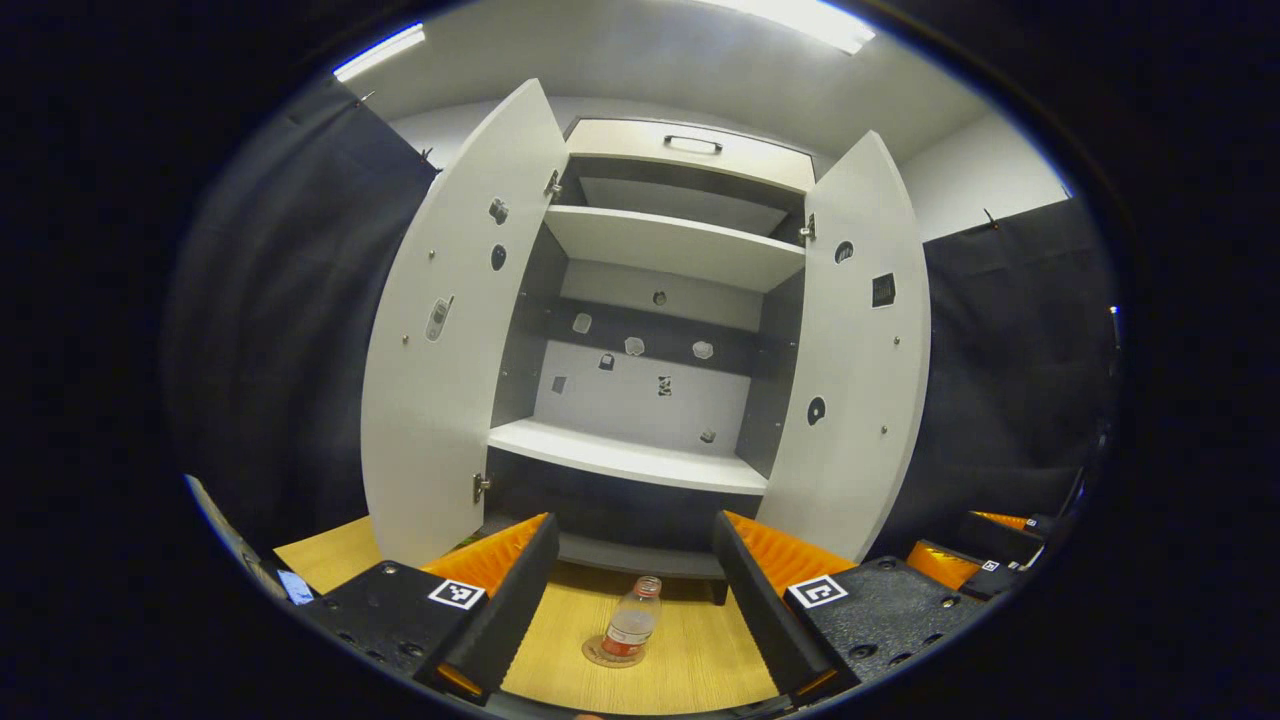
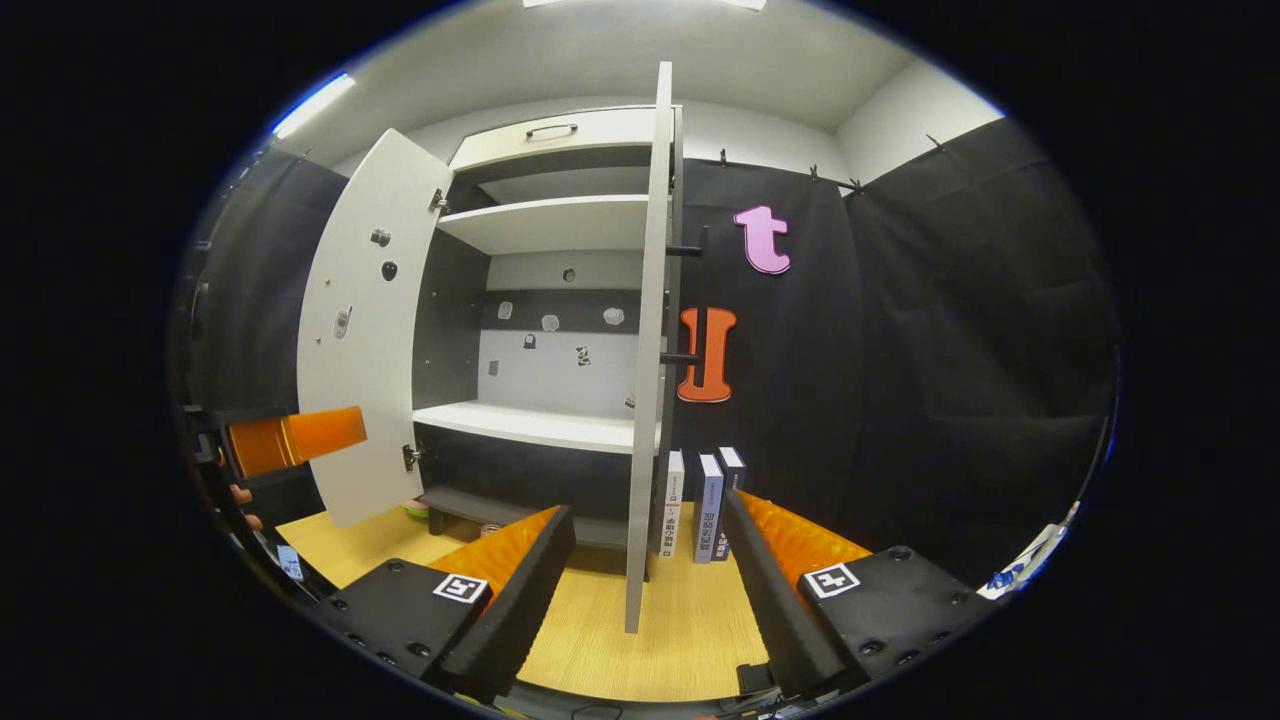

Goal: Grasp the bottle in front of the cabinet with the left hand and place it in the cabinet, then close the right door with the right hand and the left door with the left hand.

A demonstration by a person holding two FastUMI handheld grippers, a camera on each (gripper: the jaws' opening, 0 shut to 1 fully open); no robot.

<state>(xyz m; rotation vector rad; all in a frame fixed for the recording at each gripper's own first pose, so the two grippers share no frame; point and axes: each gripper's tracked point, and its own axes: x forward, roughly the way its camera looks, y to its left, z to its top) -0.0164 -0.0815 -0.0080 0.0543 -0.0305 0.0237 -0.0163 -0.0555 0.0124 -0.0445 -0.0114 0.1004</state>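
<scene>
A small clear bottle [image 1: 632, 622] with a red cap and red label stands upright on a round coaster on the wooden tabletop [image 1: 690, 650], just in front of the cabinet [image 1: 640, 455]. My left gripper [image 1: 635, 525] is open, and the bottle sits apart from it, between and beyond its fingers. Both cabinet doors stand wide open: the left door [image 1: 450, 330] and the right door [image 1: 855, 350]. In the right gripper view the right door [image 2: 645, 350] shows edge-on, straight ahead of my open right gripper [image 2: 648, 510], which holds nothing. The left door [image 2: 365, 330] swings out at the left.
The cabinet has white shelves [image 1: 630, 455] and a drawer with a handle [image 1: 692, 143] on top. A few books [image 2: 700, 500] stand upright right of the cabinet. The other gripper's orange fingers [image 2: 290, 440] show at far left, and the right gripper [image 1: 960, 560] at lower right.
</scene>
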